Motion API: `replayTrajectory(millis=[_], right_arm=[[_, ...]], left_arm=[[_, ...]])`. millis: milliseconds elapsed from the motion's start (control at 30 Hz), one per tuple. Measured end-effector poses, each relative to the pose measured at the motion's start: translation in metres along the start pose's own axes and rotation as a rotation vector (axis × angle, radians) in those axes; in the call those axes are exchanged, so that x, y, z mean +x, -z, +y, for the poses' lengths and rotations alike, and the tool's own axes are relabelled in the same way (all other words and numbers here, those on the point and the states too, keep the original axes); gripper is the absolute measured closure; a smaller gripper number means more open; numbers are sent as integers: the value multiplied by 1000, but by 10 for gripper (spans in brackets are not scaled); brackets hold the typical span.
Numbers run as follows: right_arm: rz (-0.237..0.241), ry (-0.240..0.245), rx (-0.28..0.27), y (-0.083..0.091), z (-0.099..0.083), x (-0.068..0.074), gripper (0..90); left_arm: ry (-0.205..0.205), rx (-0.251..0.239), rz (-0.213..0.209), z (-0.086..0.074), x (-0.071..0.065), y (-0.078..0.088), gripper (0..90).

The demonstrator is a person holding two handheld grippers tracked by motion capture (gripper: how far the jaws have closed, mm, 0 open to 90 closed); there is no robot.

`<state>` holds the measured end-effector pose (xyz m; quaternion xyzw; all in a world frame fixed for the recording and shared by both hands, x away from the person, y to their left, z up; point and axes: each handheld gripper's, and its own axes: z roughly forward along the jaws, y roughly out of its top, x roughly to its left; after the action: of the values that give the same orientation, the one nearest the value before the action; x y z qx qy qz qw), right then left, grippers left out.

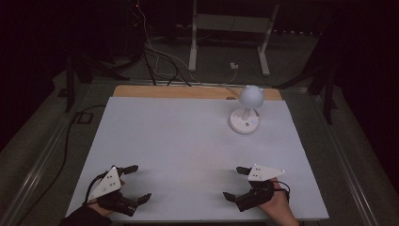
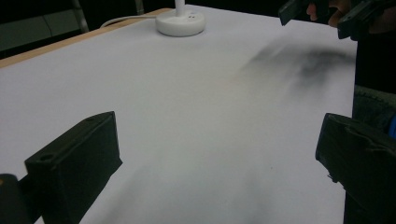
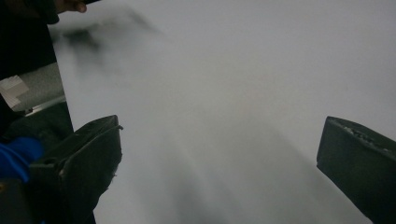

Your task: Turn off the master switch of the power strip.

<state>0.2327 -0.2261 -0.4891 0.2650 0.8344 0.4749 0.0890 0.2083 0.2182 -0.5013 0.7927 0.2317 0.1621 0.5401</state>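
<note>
Table: a wide flat white table top (image 1: 188,141) with a light wooden strip along its far edge; it carries the lamp and both grippers
Lamp: a small white desk lamp with a round ball-shaped head and a round flat base (image 1: 245,121), standing upright near the far right part of the table; in the left gripper view its base (image 2: 180,22) is seen at the far edge
Writing: some small dark marks are on the lamp base, too small to read; no brand or label can be read anywhere
Left gripper: the black two-jaw left gripper (image 1: 139,182) lies low at the near left corner, its jaws spread wide and holding nothing
Right gripper: the black two-jaw right gripper (image 1: 234,182) lies low at the near right side, jaws also spread wide and holding nothing
Lamp to grippers: the lamp is well apart from both, farther up the table; it is nearer to the right gripper, which is almost straight below it in the high view
</note>
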Motion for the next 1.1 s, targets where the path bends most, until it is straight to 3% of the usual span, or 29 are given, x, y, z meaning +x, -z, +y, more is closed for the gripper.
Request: replayTrajectory(millis=[433,1100], right_arm=[[-28,18,-29,1,19,-3,0],[-123,3,-86,15,44,-29,0]], left_arm=[[5,-7,1,0,0,0,4],[9,-4,3,0,1,1,4]])
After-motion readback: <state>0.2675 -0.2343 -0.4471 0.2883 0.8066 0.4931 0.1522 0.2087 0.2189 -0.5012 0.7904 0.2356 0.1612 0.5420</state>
